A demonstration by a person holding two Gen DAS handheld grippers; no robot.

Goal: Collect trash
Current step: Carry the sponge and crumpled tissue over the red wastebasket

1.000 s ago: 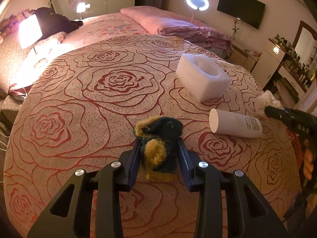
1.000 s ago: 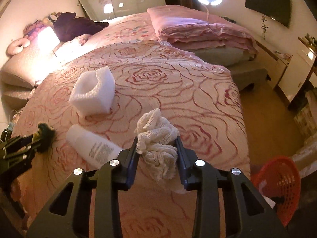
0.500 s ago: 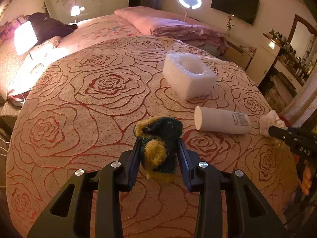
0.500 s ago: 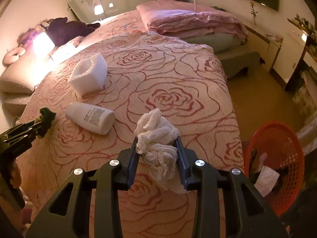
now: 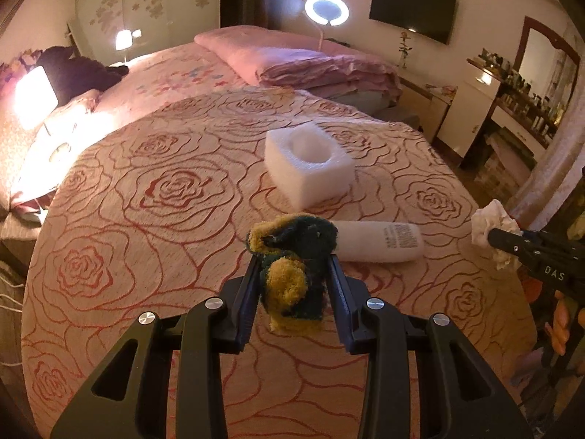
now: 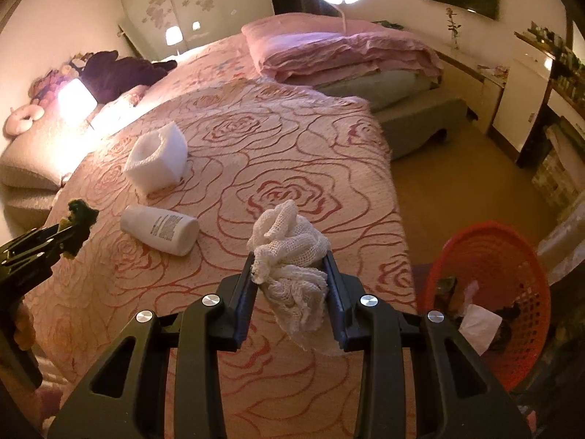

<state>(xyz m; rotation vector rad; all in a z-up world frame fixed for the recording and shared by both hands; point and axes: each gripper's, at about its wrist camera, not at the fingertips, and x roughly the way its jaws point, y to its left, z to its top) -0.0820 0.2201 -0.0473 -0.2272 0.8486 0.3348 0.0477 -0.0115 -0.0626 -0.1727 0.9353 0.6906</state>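
Observation:
My left gripper is shut on a crumpled green and yellow scouring sponge, held above the rose-patterned bedspread. My right gripper is shut on a bunched white mesh cloth, held over the bed's right side. A white bottle lies on its side on the bed, with a white foam block behind it; both also show in the right wrist view, the bottle and the foam block. An orange basket with trash stands on the floor at right.
Folded pink bedding lies at the bed's far side. Bright lamps glow at left. A dresser with bottles stands at right. Bare floor lies between bed and basket.
Both grippers have moved right with their loads still held. The basket has come further into the right wrist view, and the bottle and foam block have shifted left.

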